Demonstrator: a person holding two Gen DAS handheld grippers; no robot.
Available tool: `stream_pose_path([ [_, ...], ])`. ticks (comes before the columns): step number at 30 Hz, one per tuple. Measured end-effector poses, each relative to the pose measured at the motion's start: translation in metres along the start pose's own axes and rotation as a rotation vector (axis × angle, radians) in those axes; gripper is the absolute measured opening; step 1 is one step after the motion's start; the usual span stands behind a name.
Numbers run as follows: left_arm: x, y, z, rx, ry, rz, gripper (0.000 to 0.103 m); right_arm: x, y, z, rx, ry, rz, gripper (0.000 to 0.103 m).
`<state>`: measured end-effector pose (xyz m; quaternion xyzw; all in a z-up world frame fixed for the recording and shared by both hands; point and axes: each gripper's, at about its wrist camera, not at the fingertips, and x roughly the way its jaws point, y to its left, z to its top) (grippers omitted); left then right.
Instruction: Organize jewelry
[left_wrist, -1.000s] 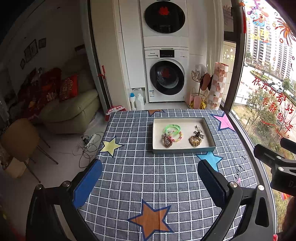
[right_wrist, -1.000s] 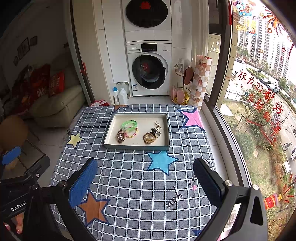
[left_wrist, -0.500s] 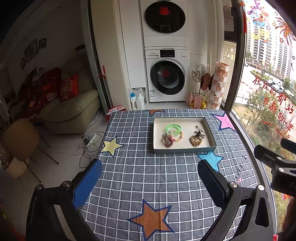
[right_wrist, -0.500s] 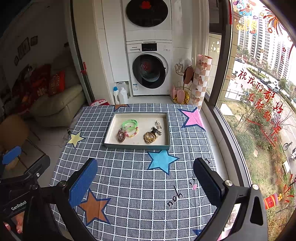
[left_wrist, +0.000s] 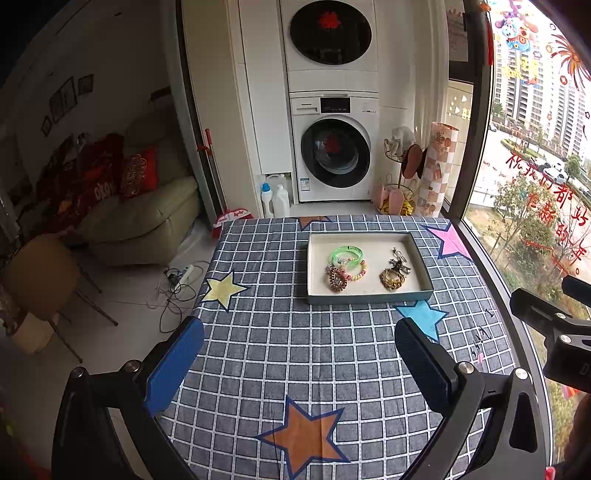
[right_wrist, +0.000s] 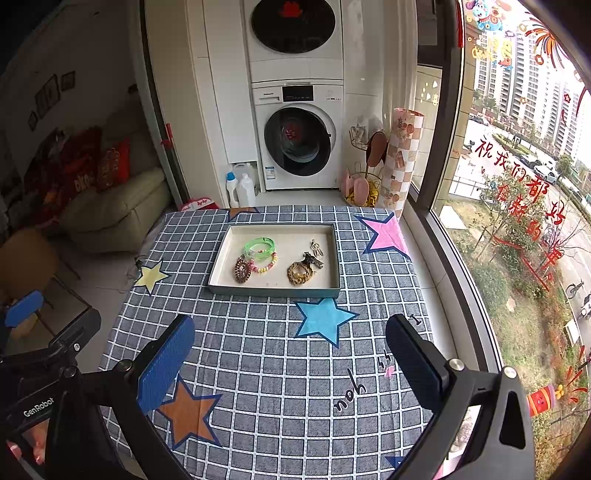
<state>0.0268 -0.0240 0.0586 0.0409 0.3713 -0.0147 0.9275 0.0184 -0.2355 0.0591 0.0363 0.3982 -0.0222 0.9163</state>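
Shallow cream tray (left_wrist: 369, 294) at the desk's (left_wrist: 295, 350) 12 o'clock end holds a green bangle (left_wrist: 347, 254), beaded bracelet (left_wrist: 357, 271), brown bracelet (left_wrist: 335, 279), gold chain (left_wrist: 392, 278). Left tool (left_wrist: 299, 354) and right tool (right_wrist: 290, 347): both spread, empty.

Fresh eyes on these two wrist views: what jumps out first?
The shallow tray at the far middle of the checked, star-patterned tablecloth draws the eye: a green bangle and a gold chain bracelet lie among the jewelry in it. Near the camera, the left gripper and right gripper both stand open and empty, well short of the tray. Behind the table stand stacked washing machines.
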Motion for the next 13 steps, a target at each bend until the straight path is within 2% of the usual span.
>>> stream_pose_path([
  [13, -0.0019, -0.0023, -0.0005, 0.009, -0.01, -0.01, 0.103, 0.0024, 0.0046, -0.0046, 0.001, 0.007, 0.004, 0.103],
])
